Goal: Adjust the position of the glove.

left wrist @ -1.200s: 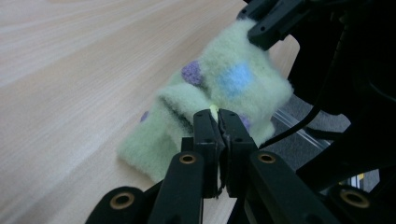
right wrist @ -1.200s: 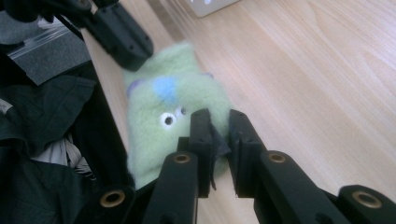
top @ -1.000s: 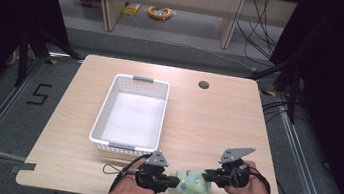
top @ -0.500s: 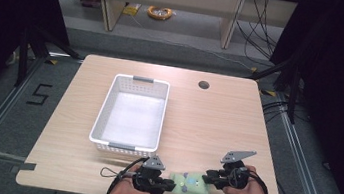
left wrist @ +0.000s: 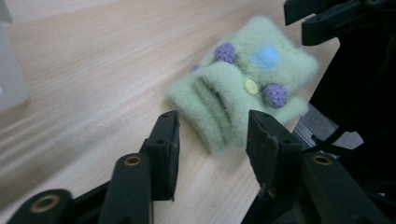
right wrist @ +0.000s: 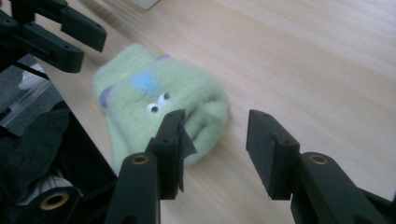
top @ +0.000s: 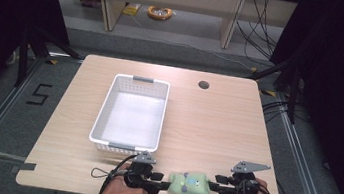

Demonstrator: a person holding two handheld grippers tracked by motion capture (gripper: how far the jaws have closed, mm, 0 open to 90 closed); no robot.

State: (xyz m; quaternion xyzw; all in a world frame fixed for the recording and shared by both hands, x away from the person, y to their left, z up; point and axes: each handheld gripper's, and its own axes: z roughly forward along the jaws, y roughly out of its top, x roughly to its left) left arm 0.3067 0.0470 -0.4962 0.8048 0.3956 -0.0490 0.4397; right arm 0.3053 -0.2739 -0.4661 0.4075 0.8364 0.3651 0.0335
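A fuzzy green soft toy (top: 189, 186) with purple pompoms, a blue patch and googly eyes lies flat on the table by its front edge. My left gripper (top: 161, 187) points at it from the left and my right gripper (top: 215, 187) from the right. In the left gripper view the jaws of the left gripper (left wrist: 212, 120) stand apart, with the toy's (left wrist: 243, 86) near end loose between them. In the right gripper view the right gripper (right wrist: 215, 119) is also open, and the toy (right wrist: 149, 93) lies just left of its gap. Both pairs of jaws have just been opening.
A white mesh basket (top: 97, 127) stands behind the left hand, a little left of the table's middle. A round cable hole (top: 204, 85) sits at the back right. The table's front edge runs right beside the toy, with dark floor below.
Both grippers were shut on the green toy and have let it go; it now rests on the table. The right gripper has drawn back a little to the right.
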